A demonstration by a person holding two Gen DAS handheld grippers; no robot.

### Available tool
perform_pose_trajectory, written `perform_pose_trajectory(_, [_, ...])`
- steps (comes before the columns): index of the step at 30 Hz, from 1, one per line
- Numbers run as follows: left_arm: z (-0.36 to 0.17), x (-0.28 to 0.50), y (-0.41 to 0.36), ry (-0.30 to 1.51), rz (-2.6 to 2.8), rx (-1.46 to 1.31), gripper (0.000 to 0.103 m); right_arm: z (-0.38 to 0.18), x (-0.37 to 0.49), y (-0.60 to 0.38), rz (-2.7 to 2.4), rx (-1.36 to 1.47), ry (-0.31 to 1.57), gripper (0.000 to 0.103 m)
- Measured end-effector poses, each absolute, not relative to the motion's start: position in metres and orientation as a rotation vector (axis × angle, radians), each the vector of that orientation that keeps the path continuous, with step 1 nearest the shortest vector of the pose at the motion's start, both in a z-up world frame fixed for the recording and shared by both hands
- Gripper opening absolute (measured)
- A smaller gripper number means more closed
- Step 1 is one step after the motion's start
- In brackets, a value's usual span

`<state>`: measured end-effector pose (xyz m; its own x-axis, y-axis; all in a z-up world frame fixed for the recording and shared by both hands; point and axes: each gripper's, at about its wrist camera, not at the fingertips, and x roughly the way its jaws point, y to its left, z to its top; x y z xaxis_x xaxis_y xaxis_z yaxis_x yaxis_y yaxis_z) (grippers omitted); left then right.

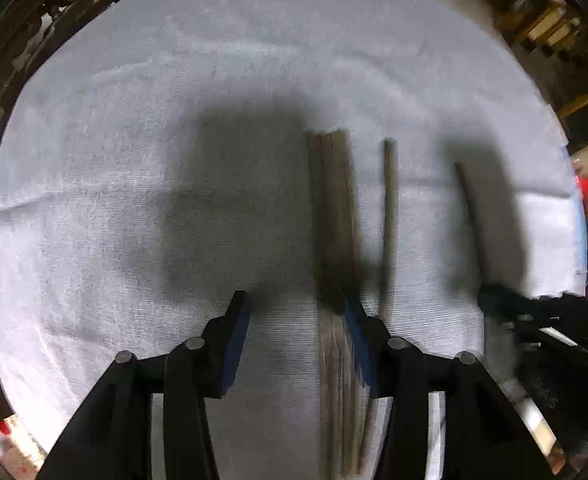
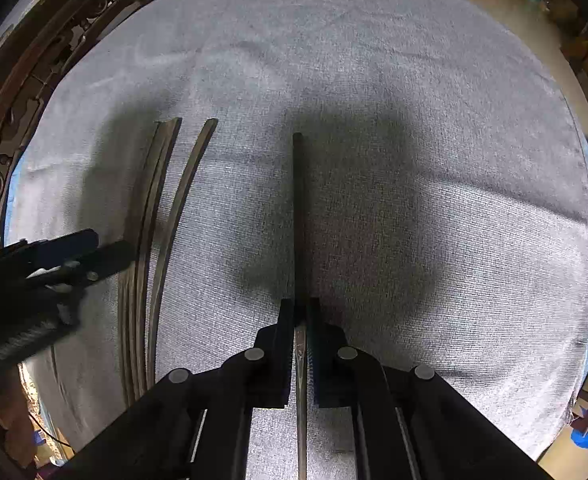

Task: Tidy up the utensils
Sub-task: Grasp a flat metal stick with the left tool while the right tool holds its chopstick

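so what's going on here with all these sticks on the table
A person is sorting dark chopsticks on a grey cloth-covered table, with a handheld gripper in each hand. The right gripper has its jaws shut on a single chopstick that lies straight ahead of it on the cloth. The left gripper has its jaws open beside a small bundle of chopsticks, one finger against the bundle, nothing clamped. One more loose chopstick lies between the bundle and the held one.

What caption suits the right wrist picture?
Right gripper pinches one dark slender chopstick on the grey cloth-covered table; more dark chopsticks lie alongside.
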<state>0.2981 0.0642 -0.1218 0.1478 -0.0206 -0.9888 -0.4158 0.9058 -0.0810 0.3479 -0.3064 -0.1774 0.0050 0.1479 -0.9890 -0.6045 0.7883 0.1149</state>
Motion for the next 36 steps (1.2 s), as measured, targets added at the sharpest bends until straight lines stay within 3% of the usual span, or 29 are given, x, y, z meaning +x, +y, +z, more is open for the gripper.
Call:
perform_pose_trajectory(4, [-0.122, 0.294, 0.086, 1.415, 0.335, -0.363, 0.054, -0.178, 0.349, -0.308, 0.619, -0.378, 1.457, 0.009])
perform_pose_trajectory(6, [-0.119, 0.288, 0.101, 1.410, 0.386, -0.362, 0.046, -0.177, 0.350, -0.308, 0.620, -0.380, 1.458, 0.009])
perform_pose_trajectory(36, [-0.133, 0.250, 0.143, 1.423, 0.333, -0.475, 0.043, -0.183, 0.351, -0.304, 0.628, -0.376, 1.457, 0.009])
